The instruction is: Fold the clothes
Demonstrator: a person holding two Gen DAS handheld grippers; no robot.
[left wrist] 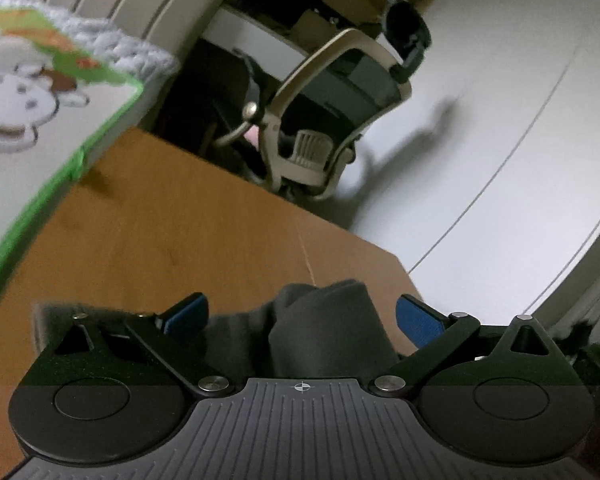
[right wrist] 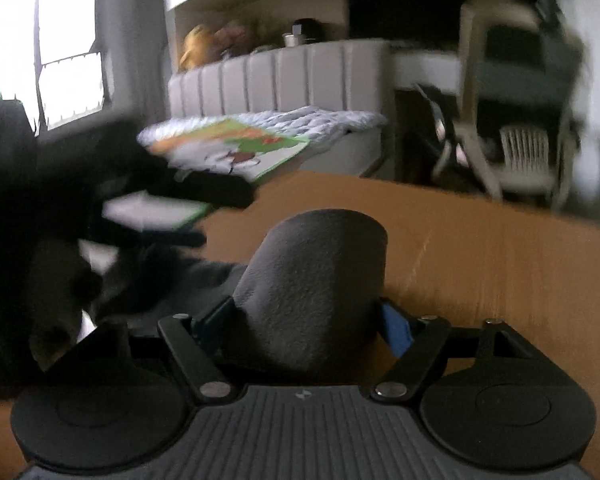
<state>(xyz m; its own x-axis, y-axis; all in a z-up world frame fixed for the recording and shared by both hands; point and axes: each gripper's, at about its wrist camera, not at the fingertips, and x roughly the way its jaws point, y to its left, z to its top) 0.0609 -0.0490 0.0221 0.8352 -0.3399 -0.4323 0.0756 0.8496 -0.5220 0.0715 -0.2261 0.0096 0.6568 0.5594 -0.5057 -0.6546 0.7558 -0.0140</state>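
A dark grey garment (left wrist: 324, 332) lies bunched on the wooden table (left wrist: 204, 240). My left gripper (left wrist: 302, 314) is open, its blue pads (left wrist: 416, 320) wide apart on either side of the cloth, not pinching it. In the right wrist view my right gripper (right wrist: 304, 316) has its blue pads (right wrist: 396, 328) against both sides of a thick roll of the same grey garment (right wrist: 312, 280), which rises between the fingers. The left gripper shows as a dark blur (right wrist: 112, 208) to the left, above the cloth's far end.
A white mat with a green border and cartoon print (left wrist: 32, 128) lies on the table's left side, over a knitted grey blanket (right wrist: 300, 120). An office chair (left wrist: 340, 120) stands beyond the table's far edge. A padded grey headboard (right wrist: 276, 76) is behind.
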